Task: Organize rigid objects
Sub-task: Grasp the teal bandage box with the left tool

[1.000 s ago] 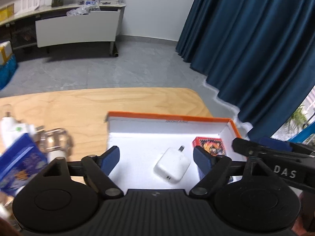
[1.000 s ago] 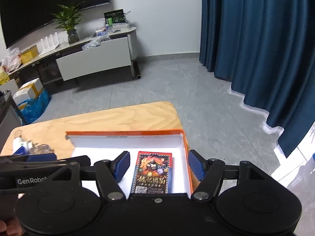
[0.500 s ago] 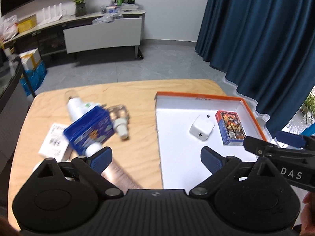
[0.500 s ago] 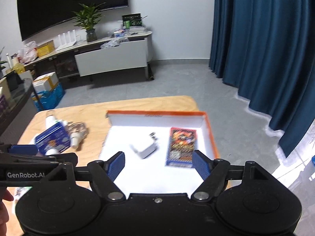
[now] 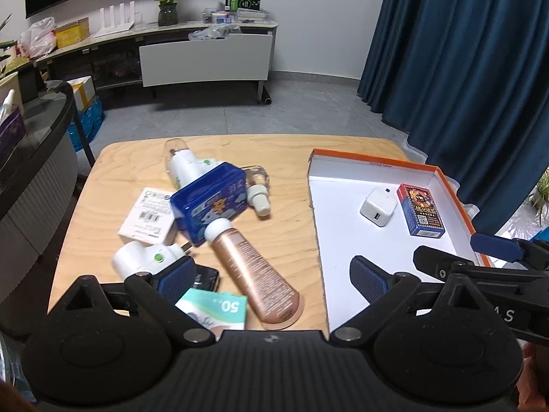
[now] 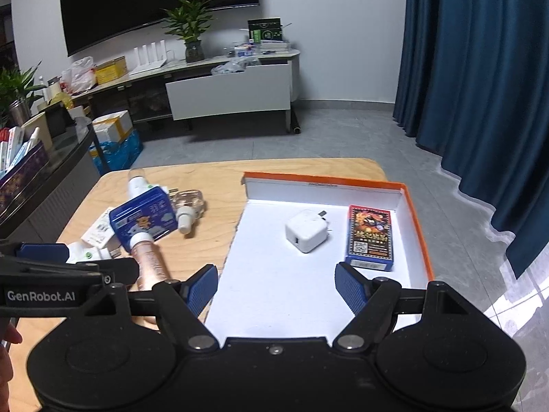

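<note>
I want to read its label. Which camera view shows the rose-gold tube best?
The left wrist view: the rose-gold tube lies there in full, from white cap to crimped end. In the right wrist view the left hand-held gripper hides much of it.

A potted plant (image 6: 190, 31) stands on a long low cabinet (image 6: 226, 92) below a dark screen (image 6: 151, 0), beside blue curtains (image 6: 480, 86).
</note>
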